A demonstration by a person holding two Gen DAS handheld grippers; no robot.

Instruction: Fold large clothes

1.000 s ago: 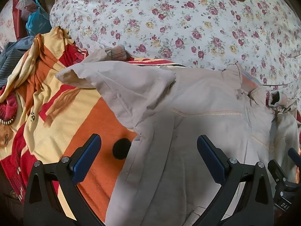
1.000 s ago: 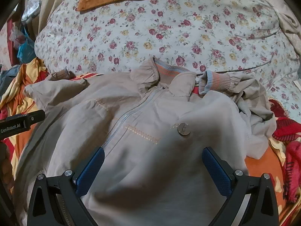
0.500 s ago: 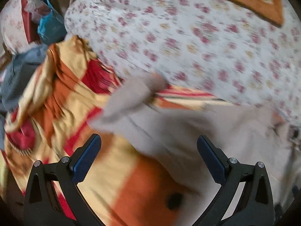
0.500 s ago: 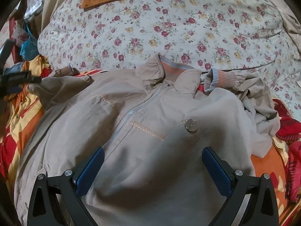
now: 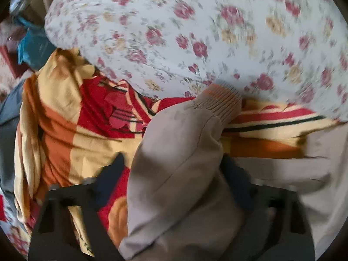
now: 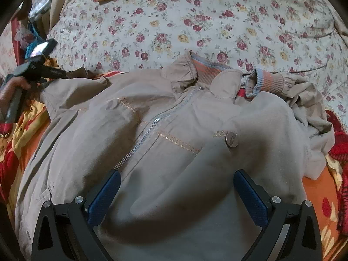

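Left gripper [image 5: 174,174] closing over jacket sleeve [image 5: 180,152]; right gripper [image 6: 177,187] hovering agape.

Jacket [image 6: 174,152] is lying zipped, front up, on the striped blanket [image 5: 71,117], below the floral duvet [image 6: 195,26]. Left jaws have just been closing, with the sleeve between them; blur is hiding whether the pads are pressing. Right jaws are standing wide apart over the jacket's lower front, gripping nothing. A hand [image 6: 10,91] is holding the left tool.

Left jaws narrower, around sleeve [image 5: 182,165].

beige jacket [image 6: 174,152]; white quilt [image 6: 195,26], red-yellow flowers; blanket [image 5: 87,130] red, orange, yellow.
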